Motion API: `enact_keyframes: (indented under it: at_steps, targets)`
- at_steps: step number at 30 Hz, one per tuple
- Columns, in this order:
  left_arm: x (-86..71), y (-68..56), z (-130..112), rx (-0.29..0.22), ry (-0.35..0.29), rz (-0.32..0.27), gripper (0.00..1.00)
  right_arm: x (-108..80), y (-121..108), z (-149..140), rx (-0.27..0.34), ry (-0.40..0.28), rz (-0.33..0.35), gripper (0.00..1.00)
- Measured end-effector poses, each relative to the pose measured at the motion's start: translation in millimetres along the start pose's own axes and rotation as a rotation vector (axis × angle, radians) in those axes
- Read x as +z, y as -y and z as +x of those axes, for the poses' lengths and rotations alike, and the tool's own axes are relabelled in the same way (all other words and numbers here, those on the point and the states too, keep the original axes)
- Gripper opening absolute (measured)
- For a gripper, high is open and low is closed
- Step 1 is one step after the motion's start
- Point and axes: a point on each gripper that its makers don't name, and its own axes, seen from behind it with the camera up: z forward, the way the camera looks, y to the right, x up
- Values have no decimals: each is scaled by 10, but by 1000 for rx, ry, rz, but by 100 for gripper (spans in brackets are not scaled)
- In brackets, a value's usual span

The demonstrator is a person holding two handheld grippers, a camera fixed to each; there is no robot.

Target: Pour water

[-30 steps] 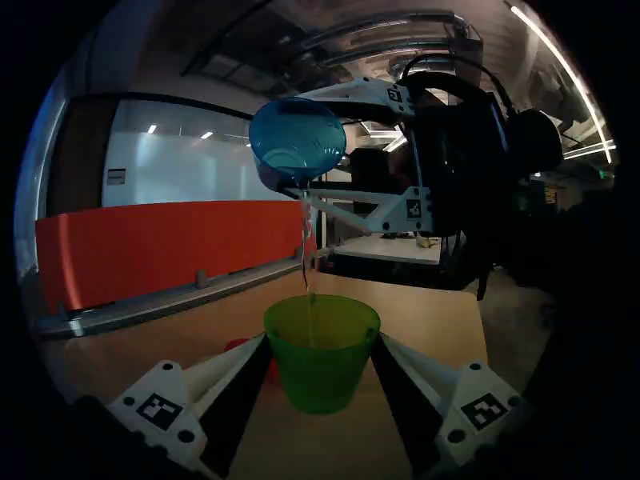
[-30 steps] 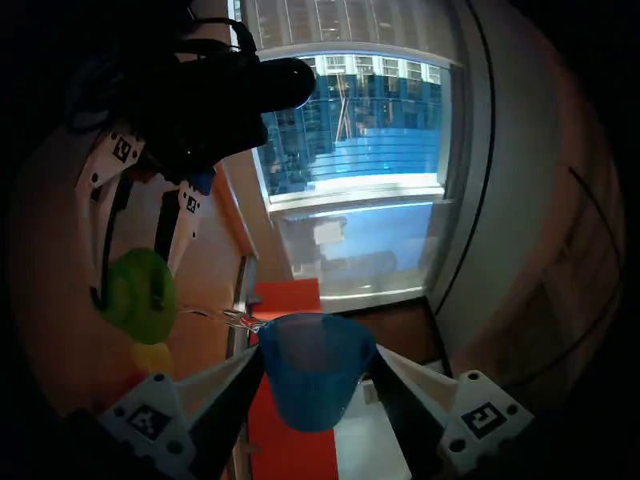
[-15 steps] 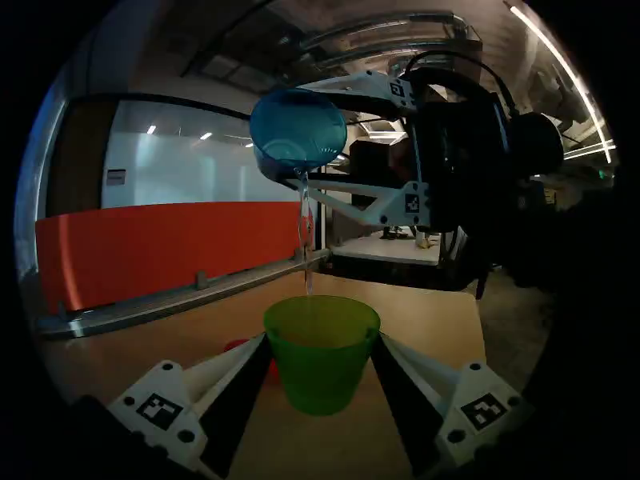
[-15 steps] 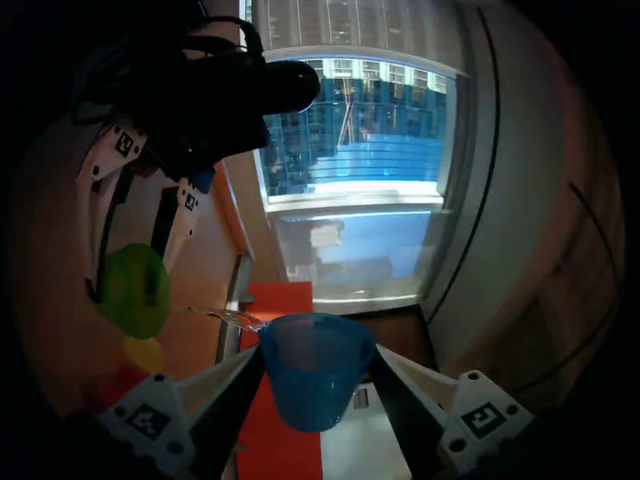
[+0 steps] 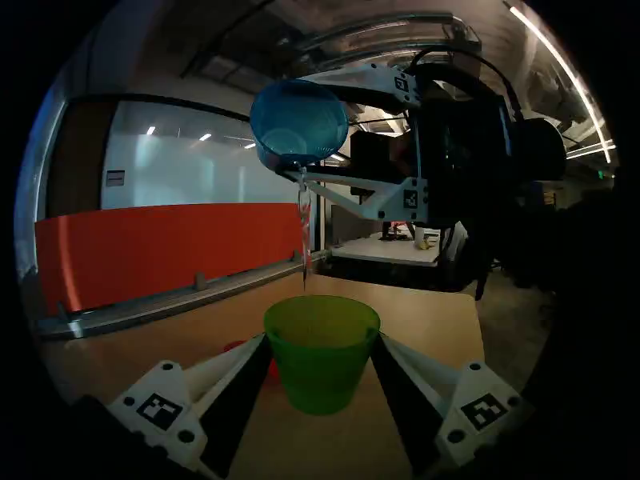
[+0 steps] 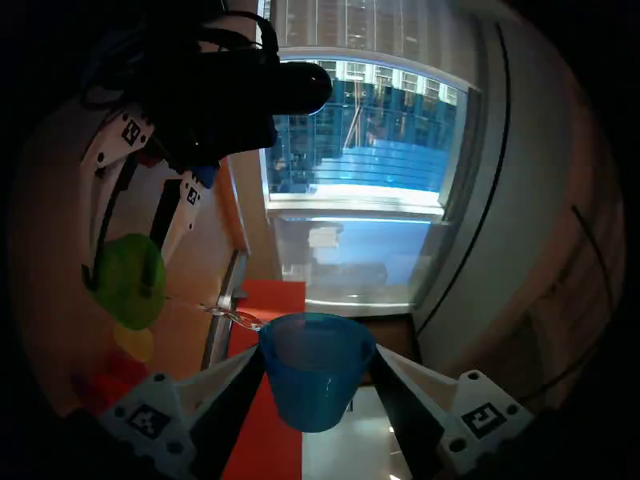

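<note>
In the left gripper view my left gripper [image 5: 322, 364] is shut on a green cup [image 5: 321, 350] that stands upright over the wooden table [image 5: 424, 316]. Above it my right gripper [image 5: 320, 122] holds a blue cup [image 5: 298, 122] tipped on its side, mouth toward the camera. A thin stream of water [image 5: 304, 240] falls from its rim toward the green cup. In the right gripper view my right gripper [image 6: 318, 376] is shut on the blue cup [image 6: 315, 368], water [image 6: 216, 309] leaves its rim, and the green cup [image 6: 128, 280] sits in the left gripper [image 6: 132, 240].
An orange partition [image 5: 160, 244] with a metal rail runs along the table's far side. A small red object [image 5: 236, 346] lies on the table left of the green cup. Yellow and red items [image 6: 120, 356] lie below the green cup. A large window [image 6: 360, 184] is behind.
The blue cup has risen slightly and tipped further, and the water stream has thinned. The green cup has stayed still.
</note>
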Motion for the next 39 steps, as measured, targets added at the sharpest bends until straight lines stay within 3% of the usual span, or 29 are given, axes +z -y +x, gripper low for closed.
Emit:
enact_keyframes:
  at_steps: [33,36,39]
  targets:
    - [4,26,34,0,-10,0,84,0,-142,73,-142,-13,-28,90]
    - [-2,29,27,-1,-10,1,84,5,-133,73,-130,-13,-28,90]
    - [-3,34,24,1,-9,3,84,0,-132,46,-77,-9,-38,90]
